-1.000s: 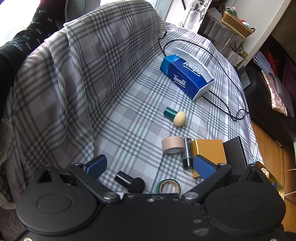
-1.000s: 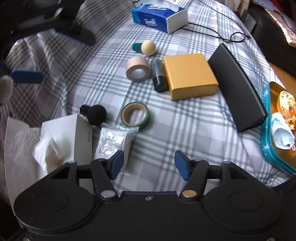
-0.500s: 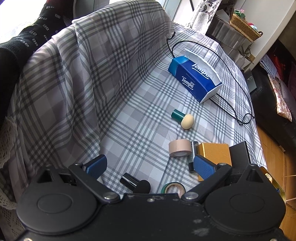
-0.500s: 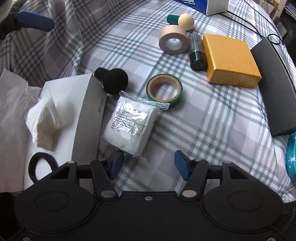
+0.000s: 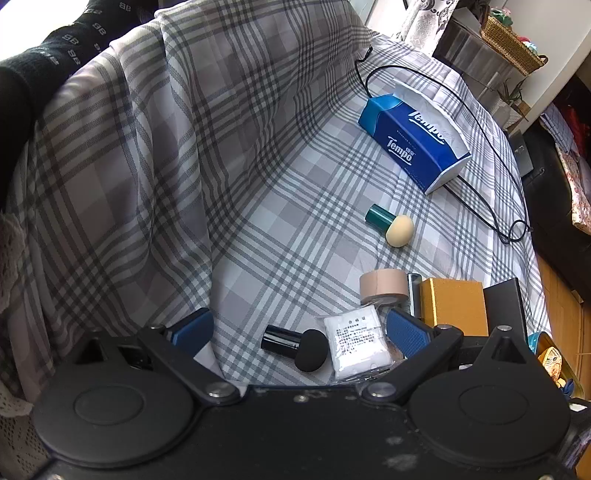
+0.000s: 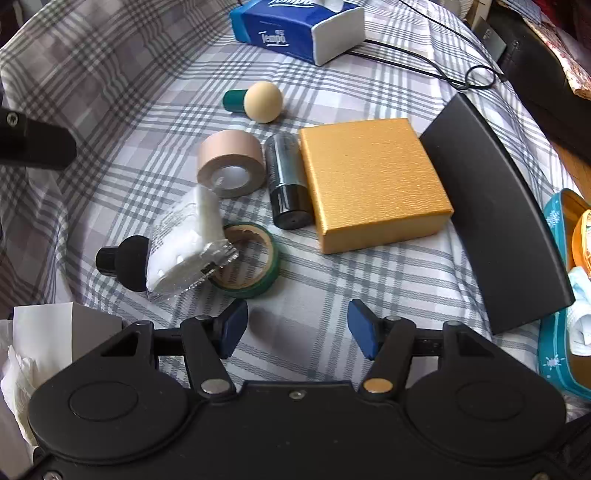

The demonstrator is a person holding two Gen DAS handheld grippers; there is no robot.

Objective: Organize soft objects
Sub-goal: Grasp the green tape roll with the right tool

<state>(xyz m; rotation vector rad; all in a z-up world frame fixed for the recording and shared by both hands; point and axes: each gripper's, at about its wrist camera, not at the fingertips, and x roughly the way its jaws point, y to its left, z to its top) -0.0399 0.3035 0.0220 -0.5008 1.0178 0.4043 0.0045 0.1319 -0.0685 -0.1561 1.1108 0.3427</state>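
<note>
A white gauze packet in clear plastic lies tilted, with one edge up on the green tape ring and its other end by the black sponge applicator. My right gripper stands open just short of the ring, with only cloth between its fingers. In the left wrist view my left gripper is open wide above the packet and the black sponge, touching neither. A beige sponge on a teal handle lies farther back. The Tempo tissue box is at the far end.
On the plaid cloth lie a beige tape roll, a dark bottle, a gold box and a black flat case. A teal tin is at the right edge, white paper at the lower left, a black cable behind.
The white packet, flat beside the green ring half a second ago, now lies tipped on the ring. The right gripper has shifted right, away from the paper. The left view now shows the packet.
</note>
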